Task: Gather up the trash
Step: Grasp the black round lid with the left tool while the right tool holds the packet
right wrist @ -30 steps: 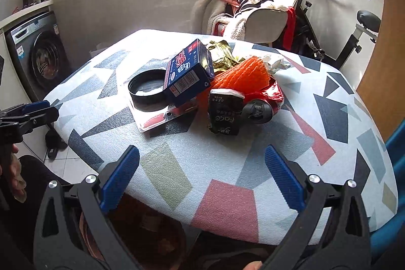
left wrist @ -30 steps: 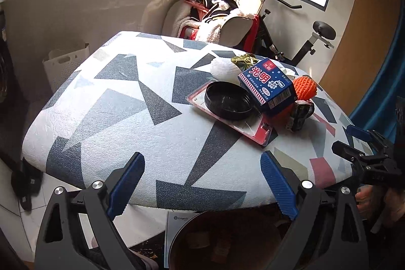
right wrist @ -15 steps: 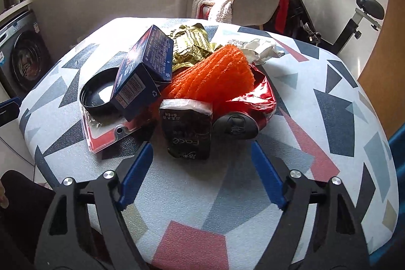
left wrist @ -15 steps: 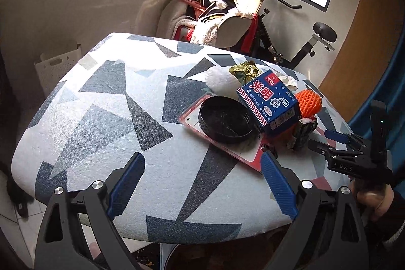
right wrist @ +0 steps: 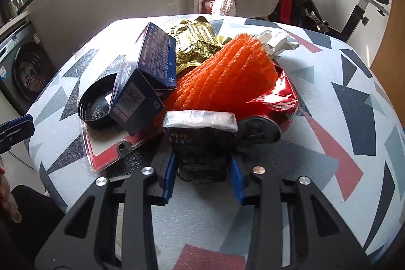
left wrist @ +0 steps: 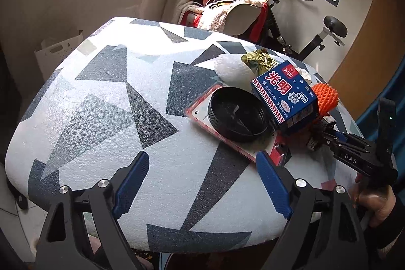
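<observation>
1. Your right gripper [right wrist: 203, 177] has its jaws closing around the black packet [right wrist: 202, 143], which stands at the near edge of the trash pile on the table [right wrist: 329, 118].
2. The packet's lower part sits between the two blue pads [right wrist: 170, 175]. Whether they already press its sides is hard to tell from this angle; they look just beside it, left and right.
3. Right behind the packet lie the orange foam net [right wrist: 222, 77] and a crushed red can [right wrist: 276, 105], touching it or nearly so.
4. The blue carton [right wrist: 144, 82] leans on the black lid [right wrist: 96, 108], which rests on a red blister card [right wrist: 106, 151], left of the packet.
5. Your left gripper [left wrist: 202, 179] hovers over bare table with nothing between its fingers; its jaws are wide and narrowing slightly.
6. The card's near corner lies just beyond its right pad [left wrist: 272, 184].
</observation>
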A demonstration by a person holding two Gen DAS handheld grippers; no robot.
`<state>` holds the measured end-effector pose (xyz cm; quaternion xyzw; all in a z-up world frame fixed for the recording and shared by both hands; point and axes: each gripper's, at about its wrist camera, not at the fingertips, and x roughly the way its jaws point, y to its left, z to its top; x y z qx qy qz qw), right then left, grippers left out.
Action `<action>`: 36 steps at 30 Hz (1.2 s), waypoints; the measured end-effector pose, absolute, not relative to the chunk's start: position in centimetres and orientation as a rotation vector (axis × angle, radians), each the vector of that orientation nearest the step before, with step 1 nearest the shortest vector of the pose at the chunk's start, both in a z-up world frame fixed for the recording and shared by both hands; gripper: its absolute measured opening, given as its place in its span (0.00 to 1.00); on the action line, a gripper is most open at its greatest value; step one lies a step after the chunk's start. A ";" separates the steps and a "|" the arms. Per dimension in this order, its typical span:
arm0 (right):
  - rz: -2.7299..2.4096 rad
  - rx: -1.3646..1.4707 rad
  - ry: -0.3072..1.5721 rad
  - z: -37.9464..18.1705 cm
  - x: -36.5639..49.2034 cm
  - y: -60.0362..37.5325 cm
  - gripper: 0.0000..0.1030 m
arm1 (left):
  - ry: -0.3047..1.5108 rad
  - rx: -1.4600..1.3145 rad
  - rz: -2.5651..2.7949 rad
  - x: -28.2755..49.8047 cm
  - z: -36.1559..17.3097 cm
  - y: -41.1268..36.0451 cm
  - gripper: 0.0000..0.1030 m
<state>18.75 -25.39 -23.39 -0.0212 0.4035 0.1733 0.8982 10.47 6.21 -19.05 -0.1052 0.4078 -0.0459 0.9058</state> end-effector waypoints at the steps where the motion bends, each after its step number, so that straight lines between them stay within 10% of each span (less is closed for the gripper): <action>1: 0.359 -0.036 0.825 -23.0 18.5 -25.7 0.36 | 0.849 -0.229 -0.097 10.7 -19.2 6.3 0.79; 24: 0.355 0.023 0.785 -20.0 14.9 -28.5 0.35 | 0.921 0.338 -0.211 20.4 -23.2 -2.5 0.94; 36: 0.363 0.030 0.784 -20.0 14.3 -28.5 0.35 | 0.894 0.217 -0.201 19.2 -20.9 -0.4 0.81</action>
